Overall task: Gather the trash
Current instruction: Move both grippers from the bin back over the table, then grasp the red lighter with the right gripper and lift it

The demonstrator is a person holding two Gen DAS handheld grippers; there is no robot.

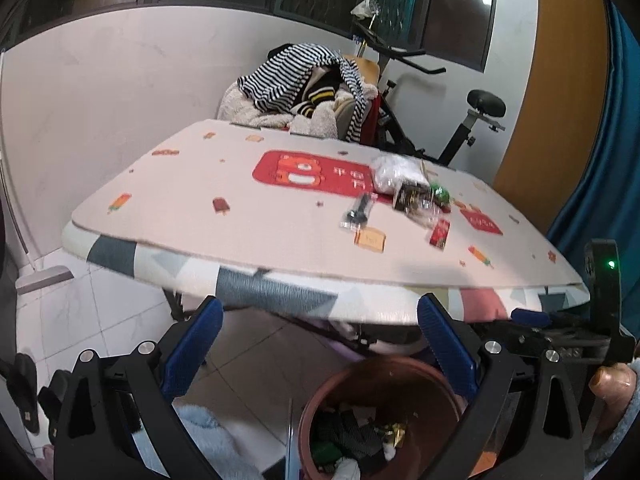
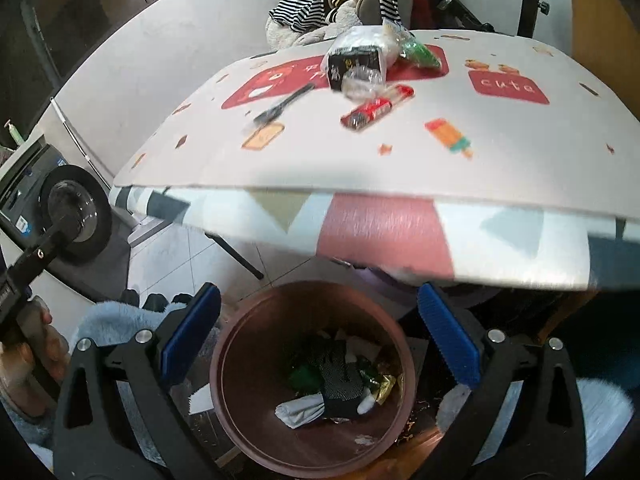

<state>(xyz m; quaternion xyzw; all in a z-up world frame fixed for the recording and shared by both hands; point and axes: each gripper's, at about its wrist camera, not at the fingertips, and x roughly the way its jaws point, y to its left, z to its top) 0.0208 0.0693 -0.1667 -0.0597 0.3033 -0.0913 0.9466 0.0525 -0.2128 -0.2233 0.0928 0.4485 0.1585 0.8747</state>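
- We hold two tongs, and both hang over the floor at the near edge of the table (image 1: pixel 168 208)
- Our right tongs (image 2: pixel 320 340) are wide open with nothing in them, right above the bin (image 2: pixel 228 384)
- Our left tongs (image 1: pixel 320 344) are wide open too, and they hold nothing
- The bin stands on the floor just under the table edge, and it has trash in it: a black glove (image 2: pixel 340 384), a white wad (image 2: pixel 300 410) and some shiny wrappers (image 2: pixel 384 386)
- More trash lies on the table, well away from both tongs: a red wrapper (image 2: pixel 372 110), a dark box (image 2: pixel 352 66), a black tool (image 2: pixel 280 106) in clear wrap, a green wrapper (image 2: pixel 420 52) and a clear bag (image 1: pixel 396 172)
- We think the drop step is done for now, since the right tongs are bare over the bin
- Next we need to reach up and over the table edge to the pile
- The red wrapper is the nearest piece, so it looks like a good pick
- It lies flat, so we must come down low and pinch it across its thin side
- The pieces sit close, so we should grab only one
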